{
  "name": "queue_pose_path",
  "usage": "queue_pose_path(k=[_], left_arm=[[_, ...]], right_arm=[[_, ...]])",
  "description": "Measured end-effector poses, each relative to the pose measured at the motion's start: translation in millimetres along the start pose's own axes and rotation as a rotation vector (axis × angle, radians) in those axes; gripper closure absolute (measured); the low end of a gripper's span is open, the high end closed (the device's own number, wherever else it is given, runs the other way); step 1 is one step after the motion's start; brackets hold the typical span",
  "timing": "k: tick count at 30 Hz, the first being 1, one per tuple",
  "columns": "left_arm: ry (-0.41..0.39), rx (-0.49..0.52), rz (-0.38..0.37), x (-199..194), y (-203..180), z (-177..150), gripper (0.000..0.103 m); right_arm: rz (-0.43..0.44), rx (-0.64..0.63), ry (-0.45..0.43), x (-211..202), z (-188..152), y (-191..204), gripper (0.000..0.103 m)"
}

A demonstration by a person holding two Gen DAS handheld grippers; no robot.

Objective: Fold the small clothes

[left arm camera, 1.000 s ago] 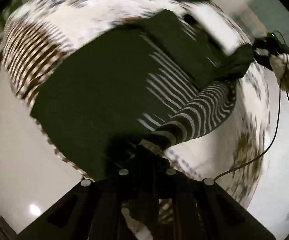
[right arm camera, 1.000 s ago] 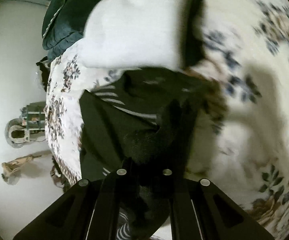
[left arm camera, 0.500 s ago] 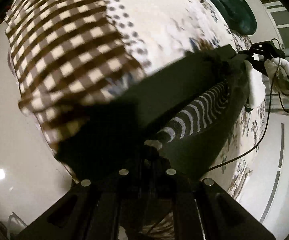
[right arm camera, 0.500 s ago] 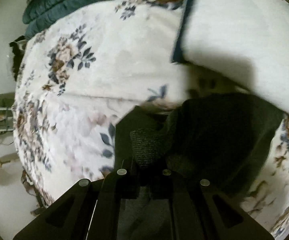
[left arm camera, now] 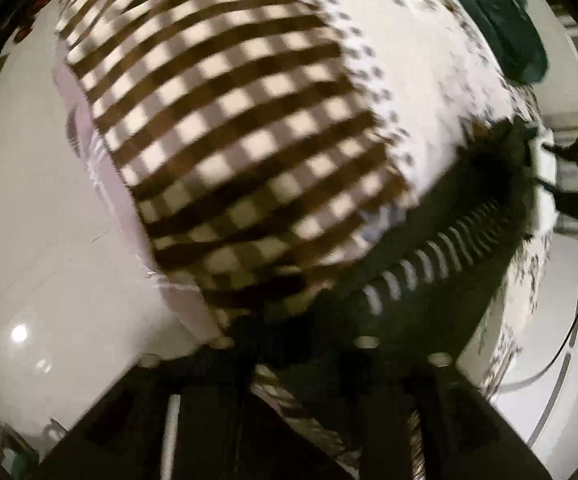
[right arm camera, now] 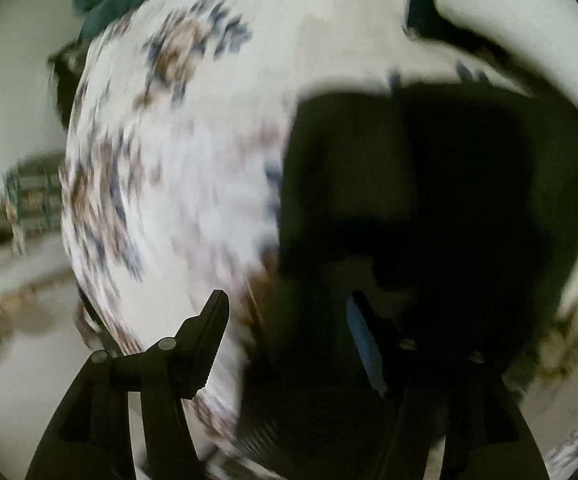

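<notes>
A dark sweater with white-striped sleeves [left arm camera: 441,240] lies folded along the edge of a floral bedspread [left arm camera: 417,80]. My left gripper [left arm camera: 293,344] is shut on the sweater's near end, with dark cloth bunched between the fingers. In the right wrist view the sweater [right arm camera: 429,184] is a dark folded mass on the bed. My right gripper [right arm camera: 285,312] is open just above it, with its fingers [right arm camera: 209,320] spread and nothing between them. Both views are motion-blurred.
A brown-and-cream checked cloth [left arm camera: 225,128] covers the bed left of the sweater. A dark green cushion [left arm camera: 501,20] lies at the far end. A white pillow [right arm camera: 529,20] sits beyond the sweater. Pale floor [left arm camera: 29,240] surrounds the bed, with a cable at right.
My right gripper has opened and let go of the sweater, which now lies on the bed. My left gripper still grips its end and has dropped lower towards the bed edge.
</notes>
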State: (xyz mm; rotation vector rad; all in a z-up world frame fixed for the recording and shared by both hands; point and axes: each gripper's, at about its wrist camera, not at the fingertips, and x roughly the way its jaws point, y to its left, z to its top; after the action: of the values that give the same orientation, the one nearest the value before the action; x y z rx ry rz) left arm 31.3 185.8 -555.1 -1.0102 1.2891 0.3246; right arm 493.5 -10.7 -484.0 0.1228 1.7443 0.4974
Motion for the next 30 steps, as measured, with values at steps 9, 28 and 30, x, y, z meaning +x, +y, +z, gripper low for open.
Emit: queue_pose_path(k=[9, 28, 30], left_arm=[[0.016, 0.156, 0.069, 18.7, -36.1, -8.2, 0.056], [-0.028, -0.056, 0.081, -8.5, 42.1, -16.1, 0.087], [-0.038, -0.006, 0.048, -9.3, 19.7, -16.9, 0.045]], right_arm=[[0.242, 0.140, 0.234, 121.8, -107.9, 3.1, 0.040], [0.103, 0.162, 0.102, 52.9, -205.8, -118.1, 0.037], [0.086, 0.183, 0.107, 63.6, -225.8, -124.3, 0.037]])
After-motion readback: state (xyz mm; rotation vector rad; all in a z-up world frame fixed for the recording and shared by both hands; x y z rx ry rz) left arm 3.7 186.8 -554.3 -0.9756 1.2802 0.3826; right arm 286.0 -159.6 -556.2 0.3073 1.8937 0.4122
